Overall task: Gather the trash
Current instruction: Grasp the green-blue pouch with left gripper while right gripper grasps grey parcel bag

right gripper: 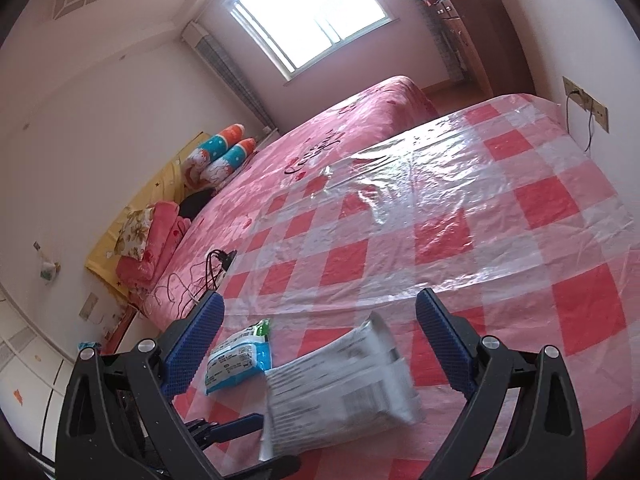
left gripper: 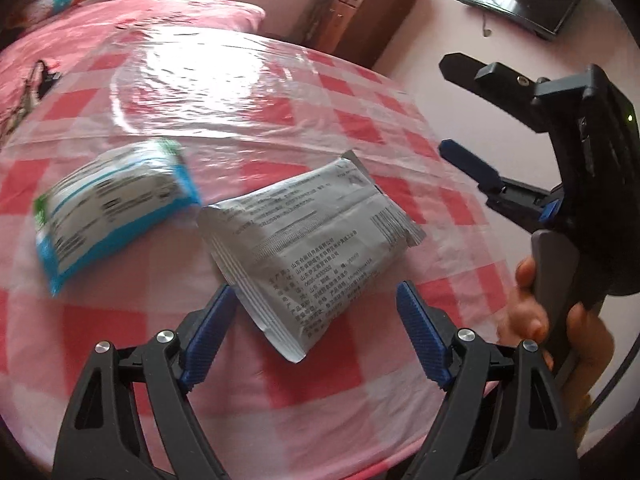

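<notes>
Fingers: left gripper (left gripper: 314, 334) spread | right gripper (right gripper: 320, 344) spread | grey packet (left gripper: 308, 248) ungripped

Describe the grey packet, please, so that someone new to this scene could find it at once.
Find the red-and-white checked cloth under clear plastic. Two flat packets lie on it, side by side. The grey packet is the larger, silver-grey with black print and a barcode; the blue packet beside it has blue edges and a green corner.
</notes>
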The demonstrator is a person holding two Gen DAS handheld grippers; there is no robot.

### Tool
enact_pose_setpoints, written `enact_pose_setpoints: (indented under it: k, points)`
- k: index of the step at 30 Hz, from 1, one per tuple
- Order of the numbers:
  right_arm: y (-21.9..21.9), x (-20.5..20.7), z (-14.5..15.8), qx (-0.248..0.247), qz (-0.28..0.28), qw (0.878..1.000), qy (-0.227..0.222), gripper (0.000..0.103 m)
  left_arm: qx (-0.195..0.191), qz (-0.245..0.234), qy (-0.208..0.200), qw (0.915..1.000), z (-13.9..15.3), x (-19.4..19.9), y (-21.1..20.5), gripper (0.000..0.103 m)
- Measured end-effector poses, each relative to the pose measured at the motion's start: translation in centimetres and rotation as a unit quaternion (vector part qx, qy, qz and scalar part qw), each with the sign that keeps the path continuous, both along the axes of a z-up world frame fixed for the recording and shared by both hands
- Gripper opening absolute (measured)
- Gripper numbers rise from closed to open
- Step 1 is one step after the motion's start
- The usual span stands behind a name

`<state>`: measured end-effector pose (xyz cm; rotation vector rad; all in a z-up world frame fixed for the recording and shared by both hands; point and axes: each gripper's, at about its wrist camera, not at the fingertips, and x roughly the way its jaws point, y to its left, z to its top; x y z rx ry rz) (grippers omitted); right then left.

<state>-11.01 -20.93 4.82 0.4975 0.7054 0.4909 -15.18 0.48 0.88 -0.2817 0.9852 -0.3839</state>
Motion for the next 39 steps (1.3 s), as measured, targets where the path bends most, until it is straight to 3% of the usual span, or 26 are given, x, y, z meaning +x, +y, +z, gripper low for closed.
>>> enact_pose_setpoints:
  k: [3,11,18,25,39]
  points:
    - [-0.3,-0.2,-0.4,0.008,0.000,1.000,0.013,0.095,0.014,-0.015,-0.006,0.9998,0.5,0.1,-0.1,0.082]
    - [0.8,-1.2,-1.8,0.011,0.004,0.998,0.056,0.095,0.118,-0.002,-0.069,0.9905,4.1,0.3,4.5,0.082]
    - [2.6,-3.8,-2.6,-0.012,0.009,0.998,0.068,0.095,0.205,-0.012,-0.069,0.9762,2.6,2.6,7.9,0.082]
    - [3.6,-6.2,-3.8,-0.040,0.002,0.996,0.075,0.095,0.206,-0.051,-0.065,0.9751,1.0,4.4,8.6,0.082]
    - [7.7,-2.4,-4.6,-0.109,0.021,0.991,0.069,0.096,0.150,-0.060,-0.067,0.9846,-0.7,5.8,9.0,0.082]
